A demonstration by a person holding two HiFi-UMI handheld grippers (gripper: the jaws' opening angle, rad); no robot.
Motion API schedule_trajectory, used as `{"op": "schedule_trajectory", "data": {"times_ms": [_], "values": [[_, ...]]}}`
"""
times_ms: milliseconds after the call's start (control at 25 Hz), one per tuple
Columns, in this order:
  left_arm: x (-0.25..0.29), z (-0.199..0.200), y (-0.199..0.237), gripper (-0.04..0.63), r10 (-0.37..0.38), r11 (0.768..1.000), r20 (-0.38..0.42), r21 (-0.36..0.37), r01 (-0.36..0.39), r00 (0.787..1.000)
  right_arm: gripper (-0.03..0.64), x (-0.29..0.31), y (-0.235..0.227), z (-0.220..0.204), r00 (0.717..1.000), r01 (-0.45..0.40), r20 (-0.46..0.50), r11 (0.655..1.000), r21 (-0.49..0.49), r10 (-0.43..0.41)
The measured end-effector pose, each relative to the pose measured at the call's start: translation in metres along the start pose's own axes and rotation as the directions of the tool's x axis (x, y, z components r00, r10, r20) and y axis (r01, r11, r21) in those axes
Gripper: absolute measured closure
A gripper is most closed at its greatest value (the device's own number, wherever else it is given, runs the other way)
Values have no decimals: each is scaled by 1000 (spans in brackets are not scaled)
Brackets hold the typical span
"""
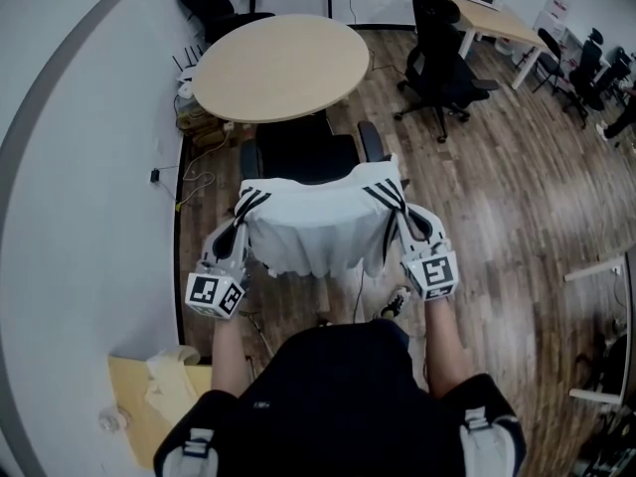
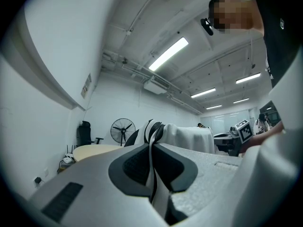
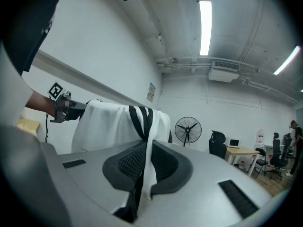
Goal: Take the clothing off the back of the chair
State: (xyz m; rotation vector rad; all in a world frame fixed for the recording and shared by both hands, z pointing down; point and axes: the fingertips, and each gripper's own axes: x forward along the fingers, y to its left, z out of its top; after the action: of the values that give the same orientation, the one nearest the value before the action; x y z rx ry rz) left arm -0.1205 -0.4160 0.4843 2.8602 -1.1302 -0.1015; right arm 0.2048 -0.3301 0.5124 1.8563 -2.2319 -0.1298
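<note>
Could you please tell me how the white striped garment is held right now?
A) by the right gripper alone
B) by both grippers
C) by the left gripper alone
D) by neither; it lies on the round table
B: the left gripper and the right gripper each have their fingers pressed together on a black-striped fold of the white garment.

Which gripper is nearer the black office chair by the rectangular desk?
Right. The right gripper is below-left of the black office chair; the left gripper lies farther left, across the white striped garment.

The right gripper [image 3: 142, 174] pinches the white garment's [image 3: 111, 124] black-striped edge, fan [image 3: 188, 129] beyond.
</note>
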Motion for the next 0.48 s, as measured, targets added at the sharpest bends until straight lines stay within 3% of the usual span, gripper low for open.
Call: {"op": "schedule_trajectory", "data": {"times_ms": [480], "values": [[-18,1,-6,580,-19,1000,5,2,19,1000,604,-24,14,-4,1000,28,-12,1000,10,-28]]}}
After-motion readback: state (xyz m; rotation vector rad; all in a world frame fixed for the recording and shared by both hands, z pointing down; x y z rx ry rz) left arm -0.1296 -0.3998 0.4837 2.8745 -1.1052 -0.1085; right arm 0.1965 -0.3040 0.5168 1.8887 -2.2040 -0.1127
